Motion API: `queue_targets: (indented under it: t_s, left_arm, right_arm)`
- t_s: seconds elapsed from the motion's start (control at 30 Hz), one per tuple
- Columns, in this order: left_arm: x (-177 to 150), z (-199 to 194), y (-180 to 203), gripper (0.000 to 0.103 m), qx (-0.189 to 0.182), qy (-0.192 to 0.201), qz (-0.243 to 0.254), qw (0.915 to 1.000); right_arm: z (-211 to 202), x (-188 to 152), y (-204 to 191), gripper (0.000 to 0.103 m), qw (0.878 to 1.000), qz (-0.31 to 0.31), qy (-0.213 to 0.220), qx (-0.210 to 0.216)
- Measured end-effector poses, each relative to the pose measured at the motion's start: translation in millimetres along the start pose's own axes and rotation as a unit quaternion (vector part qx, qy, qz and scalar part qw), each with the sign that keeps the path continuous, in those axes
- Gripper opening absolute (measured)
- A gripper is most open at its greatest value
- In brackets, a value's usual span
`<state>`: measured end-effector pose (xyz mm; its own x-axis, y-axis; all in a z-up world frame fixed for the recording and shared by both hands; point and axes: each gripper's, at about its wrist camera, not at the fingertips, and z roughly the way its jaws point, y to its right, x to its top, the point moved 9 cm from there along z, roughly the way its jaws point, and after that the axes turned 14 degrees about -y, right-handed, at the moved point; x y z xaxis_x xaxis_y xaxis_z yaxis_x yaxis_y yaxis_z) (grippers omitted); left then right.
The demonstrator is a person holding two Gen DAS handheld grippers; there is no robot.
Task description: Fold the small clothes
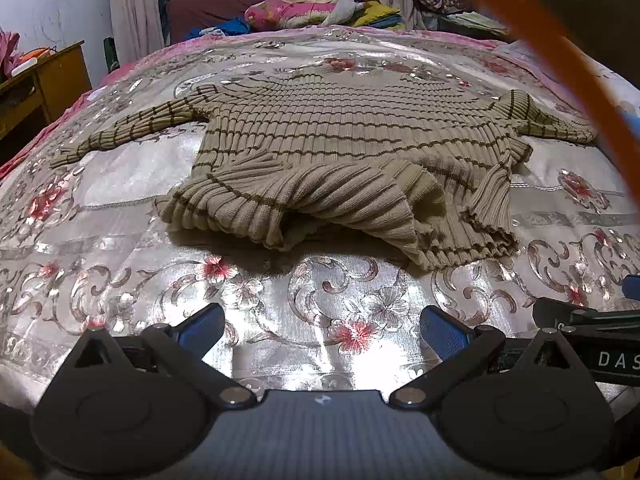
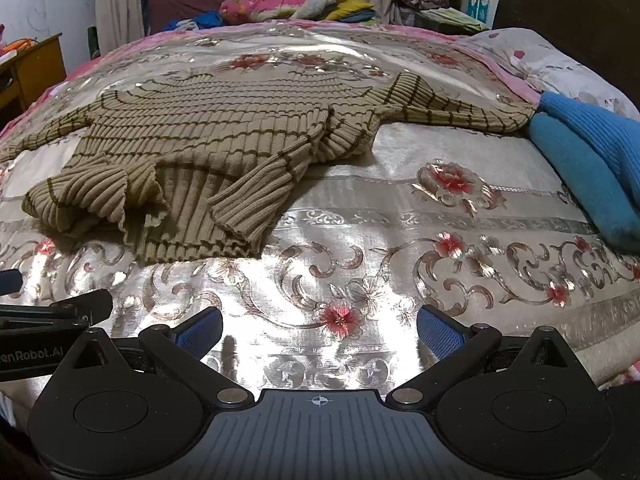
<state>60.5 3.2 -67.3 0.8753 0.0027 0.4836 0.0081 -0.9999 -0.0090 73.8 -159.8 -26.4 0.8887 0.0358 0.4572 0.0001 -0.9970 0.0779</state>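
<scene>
While both grippers are hovering over the bedspread (image 1: 304, 332), neither is touching the sweater (image 1: 344, 152). The left gripper (image 1: 322, 330) is standing wide open, its blue pads (image 1: 202, 328) holding nothing. The right gripper (image 2: 320, 330) is likewise standing wide open and empty, with bare bedspread (image 2: 400, 208) showing between its pads (image 2: 438, 334).

The sweater (image 2: 208, 148), a tan ribbed knit with dark stripes, is lying on the bedspread, well apart from both grippers. In the left view it is sitting at 12 o'clock from the gripper; in the right view it is sitting at 11 o'clock. Its sleeves are spreading toward 9 and 3 o'clock, and its near hem is bunching in loose folds.

A blue garment (image 2: 592, 168) is lying at 2 o'clock in the right view, touching the right sleeve end. An orange strap (image 1: 560, 52) is crossing the left view at 2 o'clock.
</scene>
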Motion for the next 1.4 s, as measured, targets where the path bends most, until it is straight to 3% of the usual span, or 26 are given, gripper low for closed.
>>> queue_targets:
  t_s: [1.4]
  left_arm:
    - [5.8,-1.6,-10.1,0.103,0.011,0.01,-0.009,0.9998]
  right_arm:
    - [2.5,8.7,-11.6,0.103,1.0,-0.015,0.003,0.007]
